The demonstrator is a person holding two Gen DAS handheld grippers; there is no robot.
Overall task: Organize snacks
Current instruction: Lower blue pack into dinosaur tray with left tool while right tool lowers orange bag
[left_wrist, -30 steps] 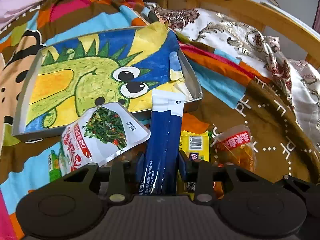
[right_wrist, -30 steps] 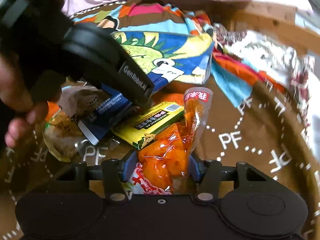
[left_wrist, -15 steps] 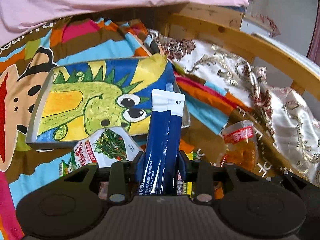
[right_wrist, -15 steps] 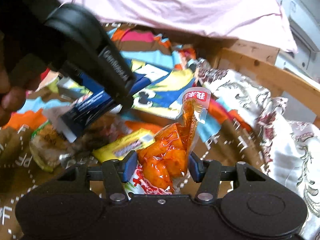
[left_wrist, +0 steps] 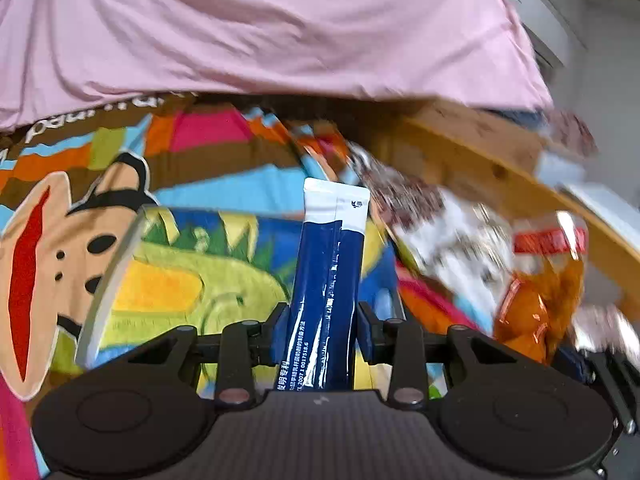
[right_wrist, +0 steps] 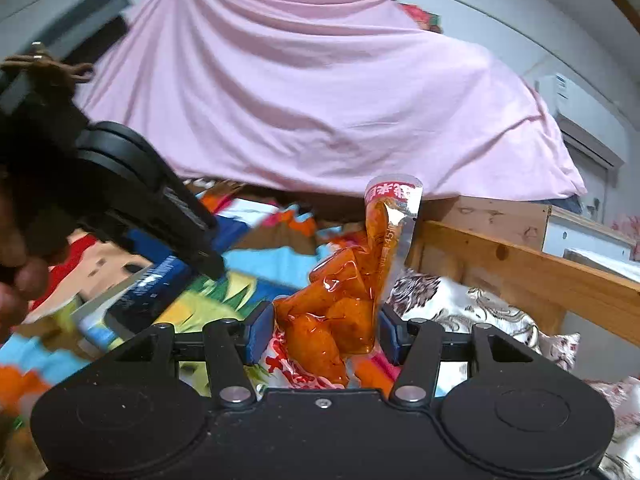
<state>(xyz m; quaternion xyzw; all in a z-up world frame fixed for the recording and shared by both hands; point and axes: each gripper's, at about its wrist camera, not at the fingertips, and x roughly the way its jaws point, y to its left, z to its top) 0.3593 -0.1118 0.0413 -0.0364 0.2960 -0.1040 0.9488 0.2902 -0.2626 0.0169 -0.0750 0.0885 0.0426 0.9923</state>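
Left wrist view
Left gripper (left_wrist: 322,334): blue pads clamped narrow on the navy stick pack (left_wrist: 326,292), which it holds off the bed.
Navy stick pack: long, flat, glossy foil with a white top end and a centre seam (small print runs along the lower part); stands upright between the pads, over the tray.
Tray (left_wrist: 106,276): shallow, grey metal rim, lined with a crayon-like dinosaur drawing in green, yellow and blue.
Bedspread (left_wrist: 208,148): soft cartoon-print fabric, bright blocks of colour.
Pink sheet (left_wrist: 260,28): draped, creased cloth behind.

Right wrist view
Right gripper (right_wrist: 326,334): pads set medium-wide, pressing on the orange snack pouch (right_wrist: 348,300).
Orange snack pouch: clear, shiny, crinkled plastic, lumpy orange pieces inside, red label band at its top; held upright in the air.
Bed frame (right_wrist: 520,264): pale knotty wood.
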